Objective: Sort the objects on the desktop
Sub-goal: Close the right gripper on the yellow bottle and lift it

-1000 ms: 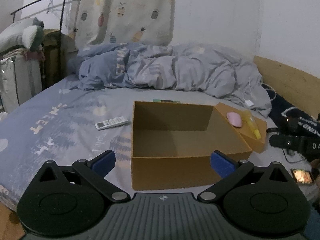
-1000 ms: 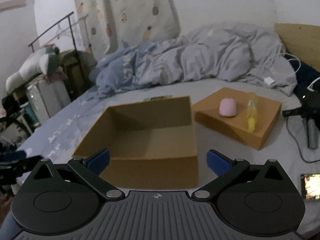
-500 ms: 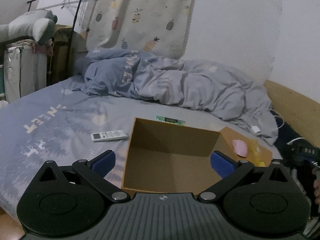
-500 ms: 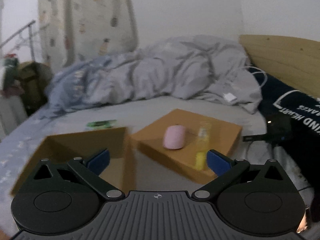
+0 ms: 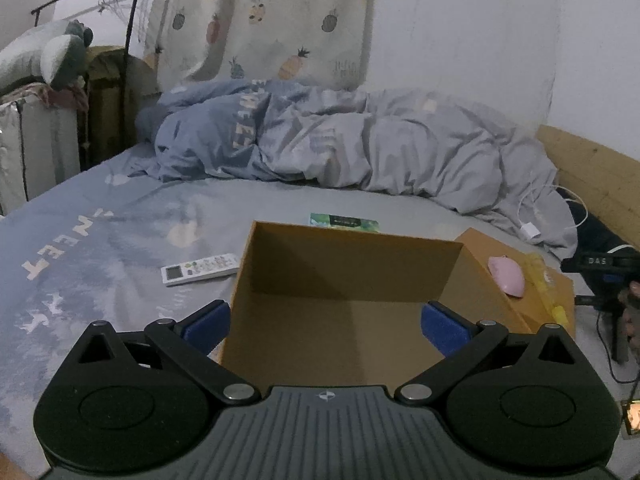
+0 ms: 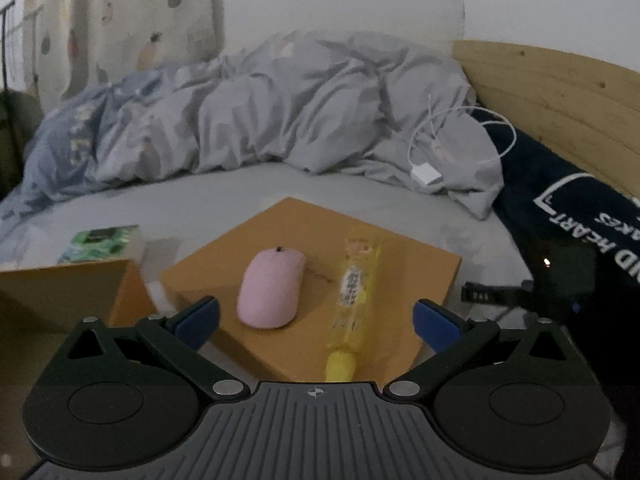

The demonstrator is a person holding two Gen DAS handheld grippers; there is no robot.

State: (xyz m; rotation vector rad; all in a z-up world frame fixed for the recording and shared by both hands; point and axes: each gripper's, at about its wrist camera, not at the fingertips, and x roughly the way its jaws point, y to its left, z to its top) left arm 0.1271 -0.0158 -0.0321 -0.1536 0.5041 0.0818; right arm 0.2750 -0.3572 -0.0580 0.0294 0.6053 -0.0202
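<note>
An open, empty cardboard box (image 5: 340, 312) stands on the bed; its corner shows in the right wrist view (image 6: 60, 292). Beside it on the right lies the flat box lid (image 6: 420, 268), also seen in the left wrist view (image 5: 476, 244). On the lid lie a pink mouse (image 6: 272, 288) (image 5: 506, 276) and a yellow tube (image 6: 352, 304) (image 5: 548, 288). My left gripper (image 5: 326, 324) is open and empty over the box's near edge. My right gripper (image 6: 316, 320) is open and empty just in front of the mouse and the tube.
A white remote (image 5: 200, 269) lies left of the box and a green packet (image 5: 344, 222) (image 6: 100, 242) behind it. A rumpled duvet (image 5: 340, 140) fills the back of the bed. A white charger and cable (image 6: 428, 172), a dark bag (image 6: 580, 216) and the wooden headboard (image 6: 560, 92) are at the right.
My right gripper has swung right from the open box to the lid and moved closer to the mouse and tube. My left gripper has moved closer to the box. Both stayed open.
</note>
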